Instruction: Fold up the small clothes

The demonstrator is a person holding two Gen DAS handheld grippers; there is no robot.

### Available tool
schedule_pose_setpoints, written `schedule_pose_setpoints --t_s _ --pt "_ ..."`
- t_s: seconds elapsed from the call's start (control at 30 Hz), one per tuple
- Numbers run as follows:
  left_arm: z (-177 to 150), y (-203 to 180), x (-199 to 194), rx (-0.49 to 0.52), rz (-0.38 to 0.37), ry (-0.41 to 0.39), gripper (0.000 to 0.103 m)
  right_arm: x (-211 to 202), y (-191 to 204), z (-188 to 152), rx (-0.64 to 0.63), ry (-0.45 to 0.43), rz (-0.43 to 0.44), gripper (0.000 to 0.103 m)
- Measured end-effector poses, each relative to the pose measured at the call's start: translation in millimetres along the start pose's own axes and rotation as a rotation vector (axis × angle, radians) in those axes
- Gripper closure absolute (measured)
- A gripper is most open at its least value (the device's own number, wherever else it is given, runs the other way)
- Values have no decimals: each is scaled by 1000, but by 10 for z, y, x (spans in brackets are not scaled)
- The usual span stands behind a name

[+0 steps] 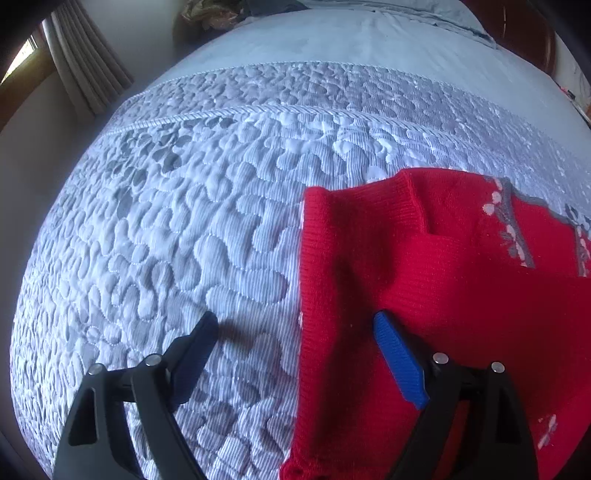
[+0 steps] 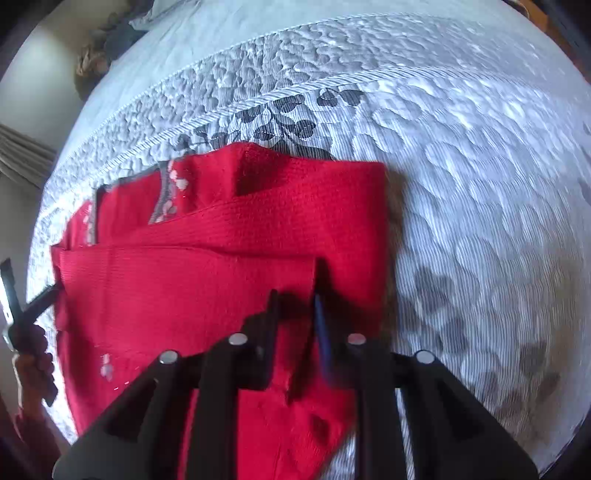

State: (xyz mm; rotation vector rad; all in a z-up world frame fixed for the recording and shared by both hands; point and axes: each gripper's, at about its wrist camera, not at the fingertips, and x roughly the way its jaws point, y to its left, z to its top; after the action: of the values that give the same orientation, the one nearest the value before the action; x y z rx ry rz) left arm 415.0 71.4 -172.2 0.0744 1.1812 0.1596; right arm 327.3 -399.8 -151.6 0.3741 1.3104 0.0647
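A small red knit sweater [image 1: 424,277] with grey and pink trim lies partly folded on the quilted bedspread [image 1: 184,221]. My left gripper [image 1: 295,325] is open over the sweater's left edge, one finger above the quilt, the other above the red knit. In the right wrist view my right gripper [image 2: 295,299] is shut on a folded edge of the sweater [image 2: 221,258] and holds that flap over the garment. The left gripper's handle and the hand holding it [image 2: 26,332] show at the left edge there.
The light blue-grey quilt covers the bed [image 2: 480,184]. A curtain [image 1: 88,62] and window are at the far left. A heap of clothes [image 1: 210,14] lies at the far end of the bed. A wooden headboard [image 1: 524,33] is at the far right.
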Motion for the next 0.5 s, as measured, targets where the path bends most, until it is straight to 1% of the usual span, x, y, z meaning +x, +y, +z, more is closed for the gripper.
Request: schedule_pose_setpoints --t_s 0.03,0.07,0.13,0.17,0.2,0.23,0.3,0.33,0.43,0.5 --pt "-39 19 -46 -2 -17 -2 17 -37 3 -29 -1 -3 13 58" --pt "-79 20 -85 3 -27 -6 17 -79 30 -82 -19 0 14 58" --pt "-195 -32 -128 41 -21 -12 17 -58 97 -161 -57 33 -17 58" --pt "-245 -73 -117 64 -8 -13 17 -17 115 -184 -65 50 -41 64" --pt "-279 -103 -107 76 6 -21 17 26 130 -197 -74 58 -77 72" --pt "-306 -120 -85 79 17 -28 16 43 135 -205 -81 56 -107 76" --pt "-307 -88 -31 46 2 -16 14 60 122 -211 -61 56 -126 83" --pt "-301 -50 0 27 -7 -7 11 66 115 -217 -59 53 -141 86" --pt "-296 5 15 4 -23 10 10 56 137 -280 -69 20 -154 86" --pt "-324 37 -60 -1 -35 32 11 -78 105 -380 -38 -4 -116 83"
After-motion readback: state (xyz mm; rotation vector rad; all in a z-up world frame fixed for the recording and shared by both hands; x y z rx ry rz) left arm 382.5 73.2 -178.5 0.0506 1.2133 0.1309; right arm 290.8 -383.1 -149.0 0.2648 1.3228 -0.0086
